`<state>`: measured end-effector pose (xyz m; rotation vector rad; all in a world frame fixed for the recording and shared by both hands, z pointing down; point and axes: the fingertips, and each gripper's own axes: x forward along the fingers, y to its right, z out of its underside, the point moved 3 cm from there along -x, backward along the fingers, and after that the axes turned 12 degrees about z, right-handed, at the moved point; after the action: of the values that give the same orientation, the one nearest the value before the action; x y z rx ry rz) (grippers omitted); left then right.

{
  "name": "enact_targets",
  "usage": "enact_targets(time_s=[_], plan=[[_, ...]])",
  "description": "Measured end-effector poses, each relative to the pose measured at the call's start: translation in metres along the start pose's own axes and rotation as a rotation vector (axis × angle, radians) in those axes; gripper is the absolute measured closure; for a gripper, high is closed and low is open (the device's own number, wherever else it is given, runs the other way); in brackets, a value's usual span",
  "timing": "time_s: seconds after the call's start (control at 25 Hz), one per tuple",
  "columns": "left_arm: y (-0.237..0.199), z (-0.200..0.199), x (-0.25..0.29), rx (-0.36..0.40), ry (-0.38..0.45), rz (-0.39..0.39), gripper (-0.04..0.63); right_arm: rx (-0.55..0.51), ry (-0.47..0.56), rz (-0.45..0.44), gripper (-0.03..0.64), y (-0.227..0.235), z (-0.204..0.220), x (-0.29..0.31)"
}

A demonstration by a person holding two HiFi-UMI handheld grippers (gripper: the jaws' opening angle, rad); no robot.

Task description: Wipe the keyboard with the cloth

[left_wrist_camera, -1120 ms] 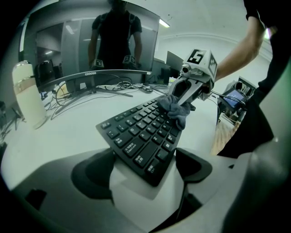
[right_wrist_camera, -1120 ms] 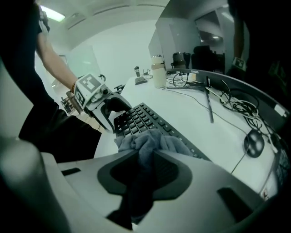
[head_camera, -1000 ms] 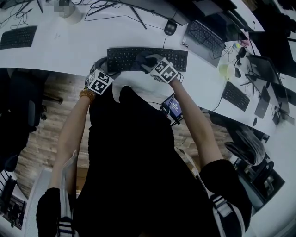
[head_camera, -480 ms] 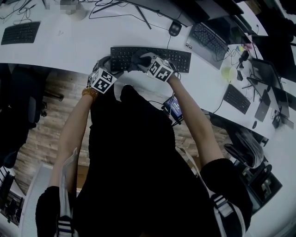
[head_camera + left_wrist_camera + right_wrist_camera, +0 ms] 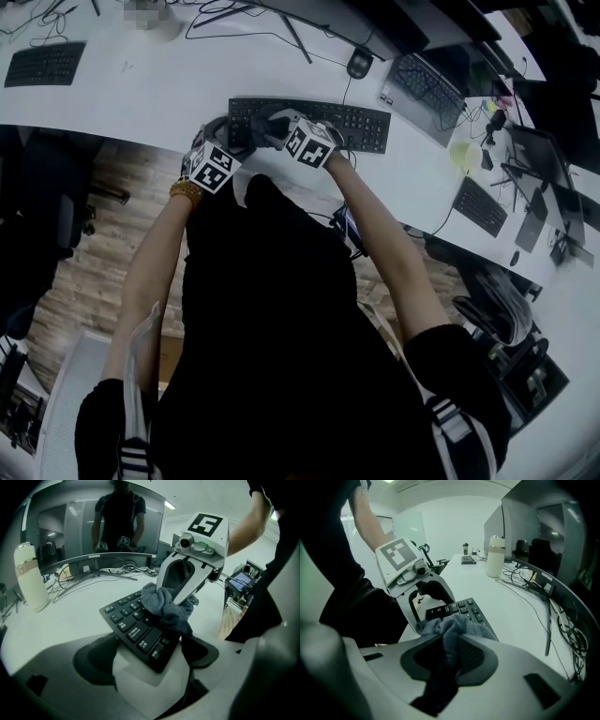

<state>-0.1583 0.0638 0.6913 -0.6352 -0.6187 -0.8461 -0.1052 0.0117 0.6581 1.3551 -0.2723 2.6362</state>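
Right gripper view: our right gripper (image 5: 452, 644) pinches the cloth (image 5: 459, 625) tight and our left gripper (image 5: 150, 660) clamps the keyboard (image 5: 133, 625) corner. If we drag hard, keycaps could snag the cloth free.

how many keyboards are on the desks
4: the keyboard under the cloth at centre, a far-left keyboard, an upper-right keyboard that may be a laptop's, and a right-edge keyboard. Clutter may hide more.
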Motion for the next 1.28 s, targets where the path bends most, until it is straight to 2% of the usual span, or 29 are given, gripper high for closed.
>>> enact_targets(time_s=[0.44, 0.72, 0.88, 1.04, 1.16, 1.28], plan=[[-0.001, 0.003, 0.001, 0.001, 0.008, -0.005, 0.162, -0.052, -0.015, -0.032, 0.535, -0.007, -0.028, 0.022], [-0.007, 0.004, 0.0, -0.011, 0.007, -0.004, 0.16, -0.046, 0.0, -0.027, 0.535, -0.017, -0.068, 0.051], [-0.006, 0.005, -0.001, -0.001, -0.007, 0.004, 0.161, 0.046, 0.012, -0.048, 0.532, -0.014, -0.066, 0.044], [-0.002, 0.006, -0.002, -0.004, -0.046, 0.071, 0.16, 0.16, 0.115, -0.026, 0.531, 0.015, -0.058, -0.006], [-0.004, 0.002, -0.011, -0.02, -0.11, 0.155, 0.16, 0.237, 0.231, 0.051, 0.528, 0.055, -0.05, -0.065], [-0.008, -0.012, -0.026, 0.023, -0.117, 0.181, 0.161, 0.348, 0.347, 0.167, 0.526, 0.093, -0.035, -0.131]])
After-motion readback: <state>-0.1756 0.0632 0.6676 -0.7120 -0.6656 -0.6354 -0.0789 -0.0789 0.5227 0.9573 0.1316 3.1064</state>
